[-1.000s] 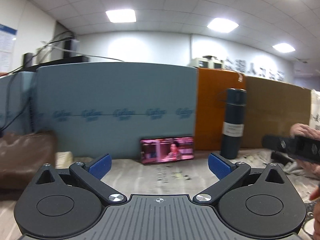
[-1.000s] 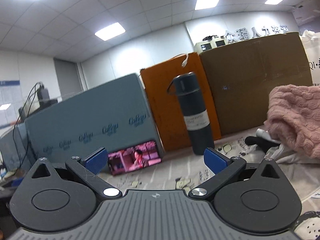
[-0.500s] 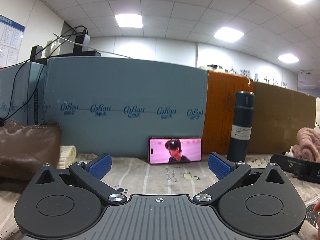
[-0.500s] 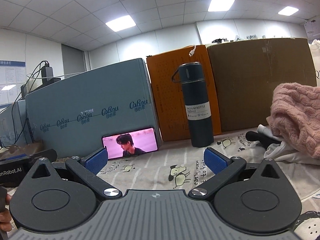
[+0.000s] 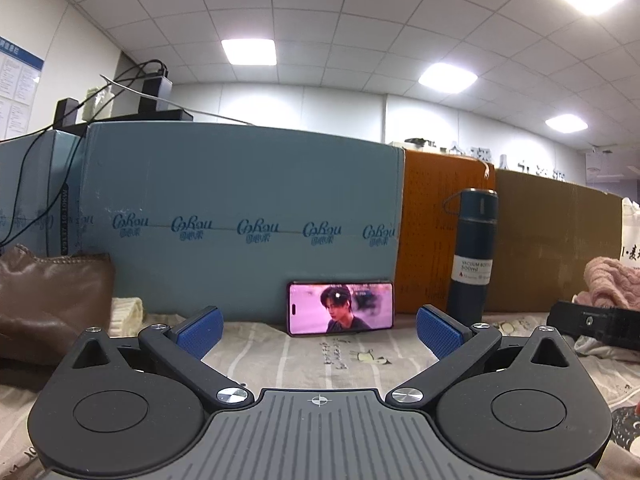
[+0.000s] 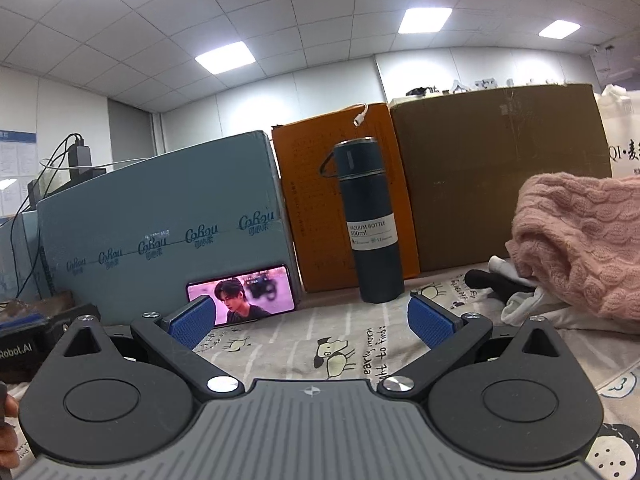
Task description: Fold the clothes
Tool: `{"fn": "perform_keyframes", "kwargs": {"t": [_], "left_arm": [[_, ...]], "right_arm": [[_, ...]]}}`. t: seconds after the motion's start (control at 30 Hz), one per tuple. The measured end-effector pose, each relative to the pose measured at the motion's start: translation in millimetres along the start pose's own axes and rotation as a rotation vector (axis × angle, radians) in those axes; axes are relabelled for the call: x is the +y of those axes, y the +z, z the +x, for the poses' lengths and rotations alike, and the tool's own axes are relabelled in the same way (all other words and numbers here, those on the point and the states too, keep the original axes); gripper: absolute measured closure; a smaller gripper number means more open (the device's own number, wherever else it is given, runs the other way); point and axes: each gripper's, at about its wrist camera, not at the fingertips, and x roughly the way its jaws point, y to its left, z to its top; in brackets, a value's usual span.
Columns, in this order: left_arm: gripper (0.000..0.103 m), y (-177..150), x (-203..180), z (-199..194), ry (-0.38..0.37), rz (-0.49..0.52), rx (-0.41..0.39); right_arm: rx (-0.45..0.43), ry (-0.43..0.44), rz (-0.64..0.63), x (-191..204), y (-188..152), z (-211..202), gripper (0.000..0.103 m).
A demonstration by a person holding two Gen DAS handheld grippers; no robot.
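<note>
A pink knitted sweater (image 6: 580, 240) lies heaped at the right of the table, on top of white and black garments (image 6: 516, 292); in the left wrist view the pink sweater (image 5: 608, 284) shows at the far right edge. A brown leather garment (image 5: 48, 300) is piled at the left. My left gripper (image 5: 320, 330) stands open just above the printed cloth (image 5: 320, 360), nothing between its blue pads. My right gripper (image 6: 310, 322) is open and empty too, low over the cloth (image 6: 320, 344), left of the sweater. The other gripper's black body (image 5: 596, 324) shows at the right in the left wrist view.
A phone (image 5: 340, 308) playing video leans on a blue box (image 5: 240, 220). A dark vacuum bottle (image 6: 370, 224) stands before orange (image 6: 320, 200) and brown (image 6: 500, 176) boxes. A white knit piece (image 5: 126, 314) lies by the leather. A white bag (image 6: 620, 136) stands far right.
Both cameras have tilted and settled lower over the table, so blur is gone. The boxes, phone and bottle now sit level. Both grippers stay open and empty.
</note>
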Motion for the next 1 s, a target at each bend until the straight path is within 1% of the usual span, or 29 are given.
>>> {"fn": "perform_keyframes", "kwargs": {"t": [0.17,0.4,0.67,1.0], "left_arm": [[0.000,-1.5,-1.2,1.5,-0.024,-0.001,0.014],[0.000,-0.5,-1.5,-3.2,-0.033,-0.007,-0.005],[0.000,-0.5,-1.2,-1.7,-0.038,-0.009,0.002],[0.000,-0.3,-2.1,-4.3,-0.048,-0.004,-0.008]], "right_arm": [[0.012,0.016,-0.013,2.3,-1.8,1.2,0.000],[-0.006,0.011,-0.029,5.9,-3.1,-2.5,0.000],[0.002,0.018,-0.029,5.7,-3.3,-1.3,0.000],[0.007,0.015,-0.028,6.9,-4.5,-0.8,0.000]]}}
